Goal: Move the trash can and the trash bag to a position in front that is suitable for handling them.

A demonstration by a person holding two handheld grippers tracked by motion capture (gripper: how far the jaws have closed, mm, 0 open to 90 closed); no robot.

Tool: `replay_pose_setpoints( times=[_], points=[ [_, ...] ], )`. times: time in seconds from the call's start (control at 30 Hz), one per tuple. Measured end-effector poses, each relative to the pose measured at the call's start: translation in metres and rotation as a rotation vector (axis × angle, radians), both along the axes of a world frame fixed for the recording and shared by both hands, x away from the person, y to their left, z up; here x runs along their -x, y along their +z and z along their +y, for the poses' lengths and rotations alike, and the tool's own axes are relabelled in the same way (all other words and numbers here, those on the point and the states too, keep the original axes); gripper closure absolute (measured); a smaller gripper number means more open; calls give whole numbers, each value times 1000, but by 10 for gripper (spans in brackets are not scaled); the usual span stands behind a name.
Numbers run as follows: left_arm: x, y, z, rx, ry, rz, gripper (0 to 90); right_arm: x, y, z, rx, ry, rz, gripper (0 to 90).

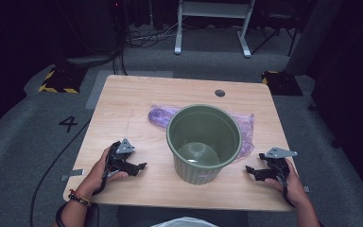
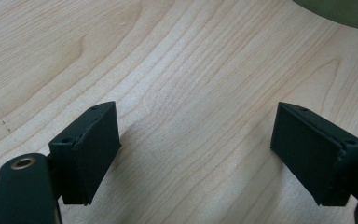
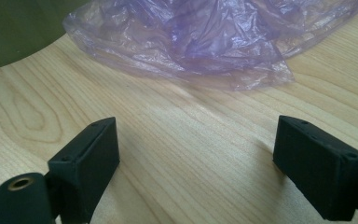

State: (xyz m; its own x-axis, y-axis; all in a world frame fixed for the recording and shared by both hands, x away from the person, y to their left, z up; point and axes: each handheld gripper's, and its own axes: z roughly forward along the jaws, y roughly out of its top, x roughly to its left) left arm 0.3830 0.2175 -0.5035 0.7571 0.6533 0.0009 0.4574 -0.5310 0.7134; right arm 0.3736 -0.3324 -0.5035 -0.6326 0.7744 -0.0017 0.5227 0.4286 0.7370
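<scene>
A green ribbed bin point(image 1: 203, 142) stands upright in the middle of the wooden table point(image 1: 132, 94), and its inside looks bare. A crumpled purple plastic bag point(image 1: 160, 115) lies behind it and shows past its right side point(image 3: 191, 42). My left gripper point(image 1: 141, 167) rests on the table left of the bin, jaws wide apart with bare wood between them point(image 2: 196, 135). To the right of the bin my right gripper point(image 1: 248, 169) rests open too point(image 3: 196, 144), pointing at the bag's near edge, a short way off it.
A dark round hole point(image 1: 220, 93) sits near the table's far edge. Beyond the table are a white frame stand point(image 1: 212, 23), cables on the grey floor, and a yellow-black striped block point(image 1: 56, 80). A cable runs off the left gripper to the floor.
</scene>
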Motion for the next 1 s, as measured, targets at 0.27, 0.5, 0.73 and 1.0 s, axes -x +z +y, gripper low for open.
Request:
replay_pose_setpoints(
  times=[0.27, 0.5, 0.73, 1.0],
  points=[
    [6, 0, -1, 0, -12, -2, 156, 2, 2, 3, 3, 8, -6, 168],
    [15, 0, -8, -2, -53, 0, 155, 11, 20, 26, -28, 92, -69, 180],
    [20, 1, -34, -9, -114, 9, 154, 20, 26, 64, -69, 231, -93, 181],
    [29, 1, -61, -6, -183, -7, 154, 25, 22, 86, -66, 290, -76, 173]
  ],
)
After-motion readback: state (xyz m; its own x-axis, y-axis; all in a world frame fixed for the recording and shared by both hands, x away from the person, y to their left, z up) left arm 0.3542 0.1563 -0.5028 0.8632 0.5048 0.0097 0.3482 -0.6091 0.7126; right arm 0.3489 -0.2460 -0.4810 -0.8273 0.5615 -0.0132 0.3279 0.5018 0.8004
